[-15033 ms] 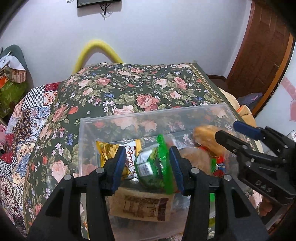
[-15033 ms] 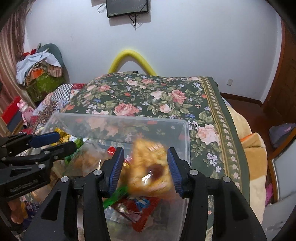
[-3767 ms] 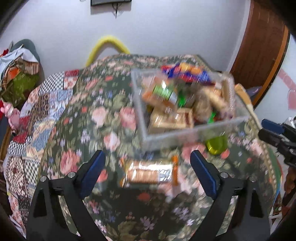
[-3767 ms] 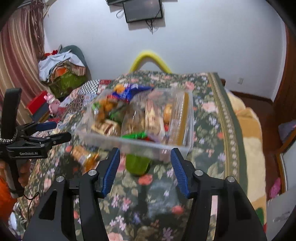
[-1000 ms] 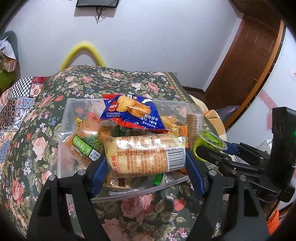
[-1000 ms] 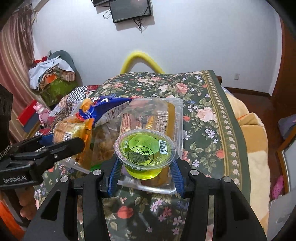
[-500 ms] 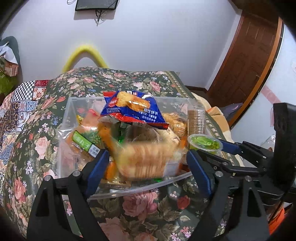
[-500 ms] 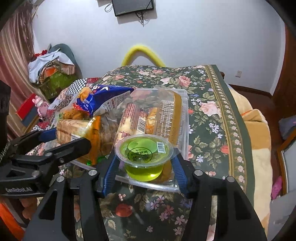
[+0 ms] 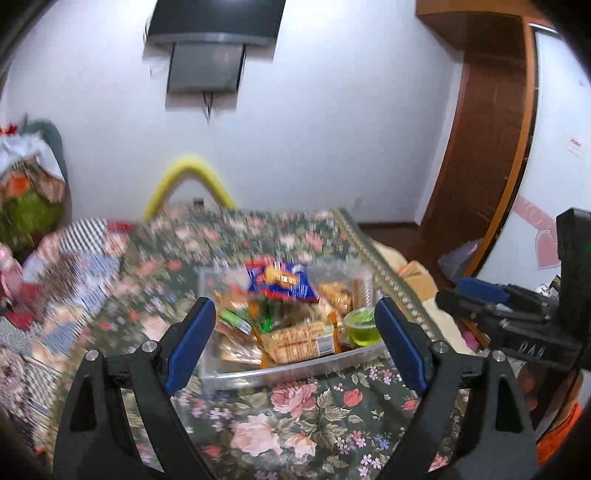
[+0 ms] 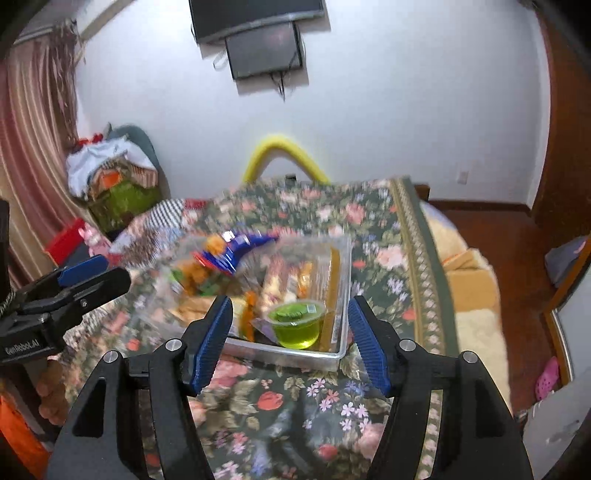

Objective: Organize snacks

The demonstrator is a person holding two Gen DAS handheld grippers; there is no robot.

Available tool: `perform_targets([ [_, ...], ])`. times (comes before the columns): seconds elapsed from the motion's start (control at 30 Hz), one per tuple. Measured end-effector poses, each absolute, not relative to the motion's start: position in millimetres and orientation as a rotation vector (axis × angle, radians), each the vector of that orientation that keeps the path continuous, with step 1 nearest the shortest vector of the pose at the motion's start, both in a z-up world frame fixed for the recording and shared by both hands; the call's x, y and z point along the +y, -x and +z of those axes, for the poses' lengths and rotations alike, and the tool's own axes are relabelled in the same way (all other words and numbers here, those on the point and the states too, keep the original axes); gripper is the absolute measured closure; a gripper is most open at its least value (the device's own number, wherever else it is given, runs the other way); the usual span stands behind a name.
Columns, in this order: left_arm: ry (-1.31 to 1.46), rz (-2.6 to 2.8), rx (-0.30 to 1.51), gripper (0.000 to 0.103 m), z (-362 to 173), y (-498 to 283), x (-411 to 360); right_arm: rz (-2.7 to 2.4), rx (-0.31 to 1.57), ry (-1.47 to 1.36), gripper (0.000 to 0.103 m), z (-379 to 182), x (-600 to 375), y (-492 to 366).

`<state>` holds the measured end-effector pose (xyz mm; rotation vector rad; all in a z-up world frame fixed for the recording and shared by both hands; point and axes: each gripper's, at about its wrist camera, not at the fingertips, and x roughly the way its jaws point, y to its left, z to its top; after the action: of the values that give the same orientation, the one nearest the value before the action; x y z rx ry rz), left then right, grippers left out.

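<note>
Nearest the camera, the left gripper (image 9: 295,339) is spread wide and grasps nothing; its 2 blue pads (image 9: 190,341) stand apart above the floral bedspread (image 9: 295,424), just short of the bin (image 9: 280,371). The right gripper (image 10: 290,338) is likewise released and empty, its blue pads (image 10: 214,338) framing the bin's (image 10: 295,354) near wall from above the bedspread (image 10: 295,406). In the left view the right gripper (image 9: 465,295) also shows to the right of the bin, apart from it; in the right view the left gripper (image 10: 96,277) shows to the left of the bin.

The bin is clear plastic and sits on the bedspread, piled with snacks. At the bin's near right corner stands a green jelly cup (image 10: 295,325), upright, its lid on; the left view has the cup (image 9: 364,326) in the same corner. Just left of the cup, along the bin's near wall, lies a cracker pack (image 9: 301,341) with an orange end and a barcode. Behind that, at the bin's left, is a packet with a green label (image 9: 234,321). On top of the pile, toward the bin's far side, rests a blue bag (image 9: 280,282), seen blurred in the right view (image 10: 229,253).

Beyond the bin the bedspread runs to a yellow arch (image 10: 284,157) at the white wall, with a dark screen (image 10: 258,26) mounted above it.
</note>
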<state>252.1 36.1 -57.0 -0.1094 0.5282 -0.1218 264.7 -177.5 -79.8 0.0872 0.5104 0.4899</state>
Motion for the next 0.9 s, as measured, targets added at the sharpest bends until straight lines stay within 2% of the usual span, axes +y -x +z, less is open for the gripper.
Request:
perform_targets([
  [0.23, 0.066, -0.082, 0.353, 0.014, -5, -166, 33, 0.506, 0.334, -0.134, 0.041, -30, -193, -185],
  [0.33, 0.058, -0.084, 0.319, 0.012, 4, -139, 31, 0.492, 0.274, -0.108, 0.037, -20, -191, -150],
  [0.4, 0.057, -0.090, 0.302, 0.010, 8, -123, 29, 0.487, 0.251, -0.096, 0.030, -17, -190, -135],
  [0.5, 0.056, -0.090, 0.270, 0.001, 13, -103, 26, 0.479, 0.229, -0.089, 0.019, -17, -188, -117],
  [0.8, 0.026, -0.083, 0.238, 0.000, 18, -69, 16, 0.460, 0.197, -0.087, 0.002, -22, -186, -93],
  [0.9, 0.034, -0.085, 0.241, 0.000, 17, -66, 15, 0.455, 0.192, -0.094, 0.000, -23, -187, -89],
])
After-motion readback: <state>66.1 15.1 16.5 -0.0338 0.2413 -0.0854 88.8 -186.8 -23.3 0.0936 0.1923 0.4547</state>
